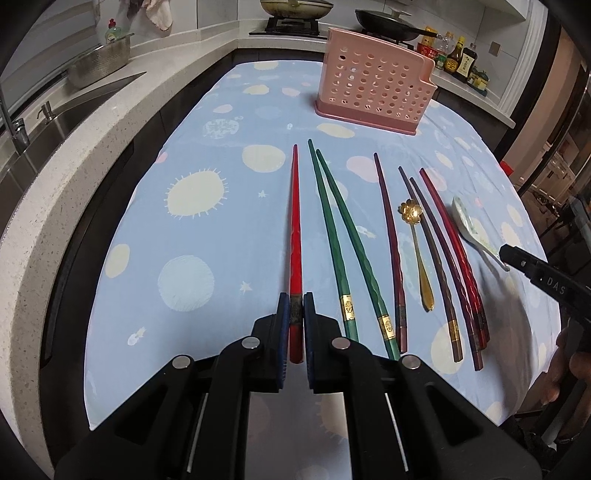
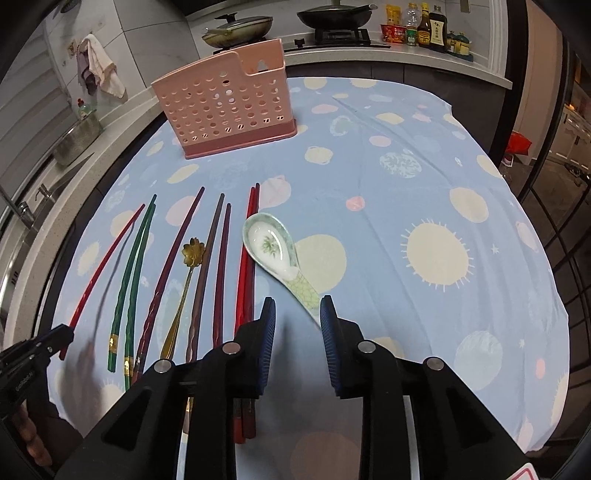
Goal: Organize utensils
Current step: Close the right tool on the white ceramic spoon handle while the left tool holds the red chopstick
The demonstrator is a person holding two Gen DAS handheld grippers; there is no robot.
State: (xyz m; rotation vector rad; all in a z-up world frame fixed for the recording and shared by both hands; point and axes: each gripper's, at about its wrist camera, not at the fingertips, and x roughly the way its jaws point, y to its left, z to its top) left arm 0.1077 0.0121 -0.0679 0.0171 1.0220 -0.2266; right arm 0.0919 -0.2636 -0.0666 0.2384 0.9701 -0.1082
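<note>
My left tongs [image 1: 294, 304] are pinched narrow on the handle end of a red chopstick [image 1: 295, 236], the blue pads [image 1: 283, 314] pressing it from both sides. The butt of that chopstick runs down between the pads and I lose sight of it there. In the right wrist view the same tongs sit at the far left edge, mostly cut off.

My right tongs [image 2: 297, 314] stand parted with nothing pressed between the pads. The tail of the ceramic spoon's [image 2: 271, 247] handle reaches just inside the gap, close to the right pad; whether it touches I cannot tell. The near ends of the red pair of chopsticks [image 2: 246, 258] vanish under the left finger [image 2: 267, 332]. From the left wrist view, only a dark tip of the right tongs pokes in at the edge, blurred.

The rest lie in a row on the tabletop: two green chopsticks [image 1: 332, 236], a purple one [image 1: 389, 240], a gold flower-bowled spoon [image 1: 417, 251] and a darker bunch whose ends overlap too closely to count.

The tabletop [image 2: 406, 166] wears a pale blue cloth with suns and planets. The pink perforated holder [image 1: 373, 92] stands upright at the far side, well apart from the utensils. Behind are a stove with pans [image 2: 332, 16], sauce bottles [image 2: 424, 27] and a sink [image 1: 55, 118].
</note>
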